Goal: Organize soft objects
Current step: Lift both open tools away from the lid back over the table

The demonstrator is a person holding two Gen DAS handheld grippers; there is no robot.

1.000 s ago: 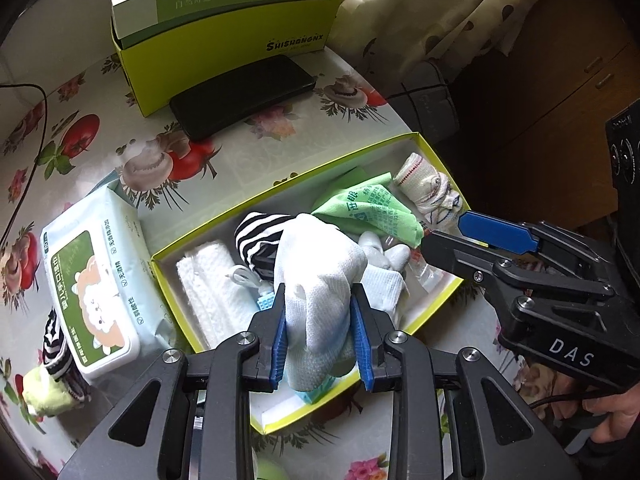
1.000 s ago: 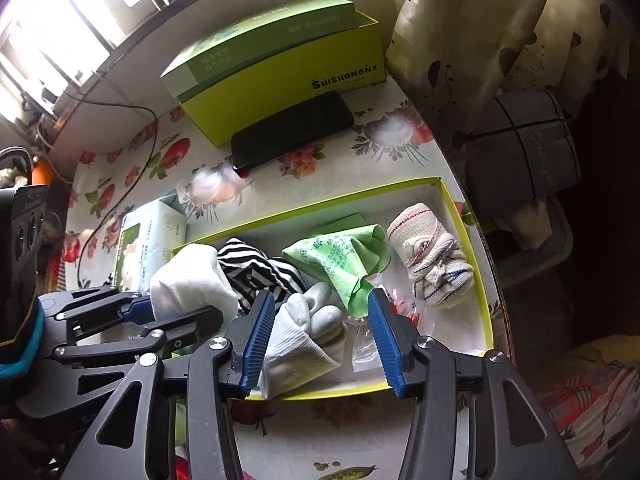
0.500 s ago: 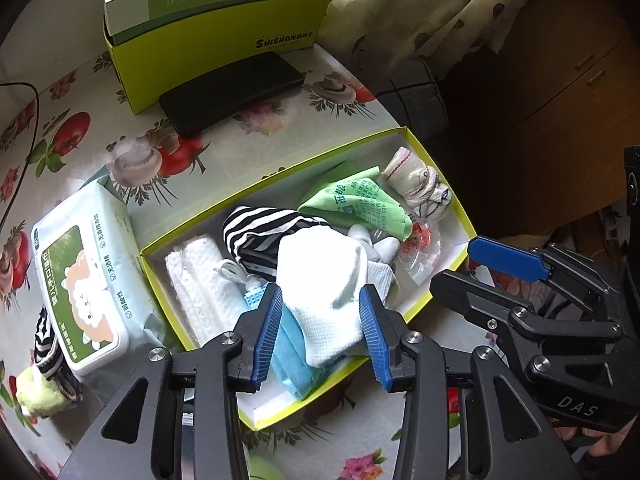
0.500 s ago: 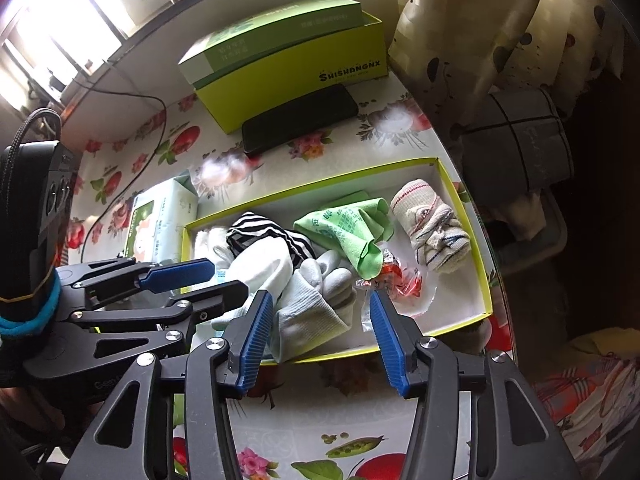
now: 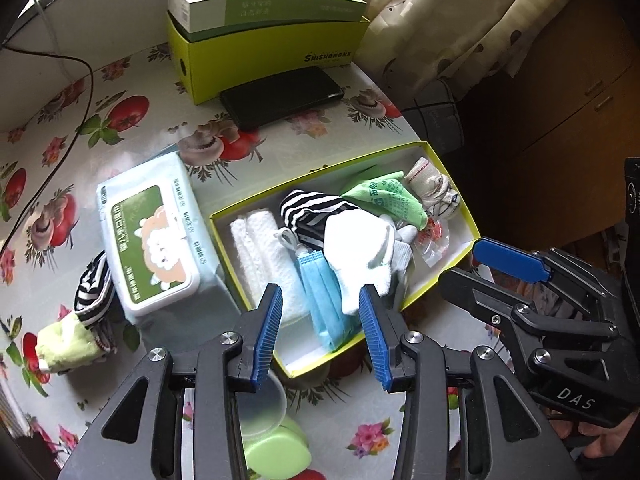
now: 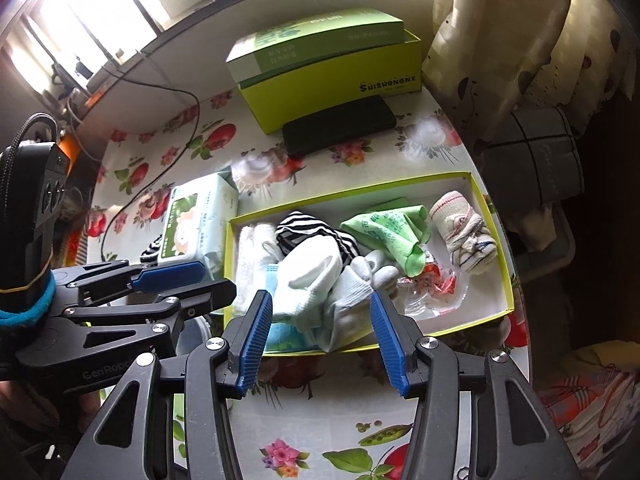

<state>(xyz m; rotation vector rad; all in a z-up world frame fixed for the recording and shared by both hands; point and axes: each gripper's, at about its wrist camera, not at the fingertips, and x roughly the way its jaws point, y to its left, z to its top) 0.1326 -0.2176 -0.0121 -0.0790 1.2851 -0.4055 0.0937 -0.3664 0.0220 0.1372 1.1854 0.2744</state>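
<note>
Both tools stood above the near edge of the yellow-green tray [image 5: 256, 202] on the desk [image 5: 132, 136]. The left tool [image 5: 320, 320] had just been opening and held nothing; the white sock [image 5: 360, 248] lay in the tray atop the striped sock [image 5: 312, 208]. The right tool [image 6: 322, 336] gaped empty too.

You could read "SHISHONGNX" on the far yellow-green box [image 5: 256, 60], "DAS" on the right gripper [image 5: 500, 276], "GenRobo…" on the left gripper [image 6: 192, 280].
</note>
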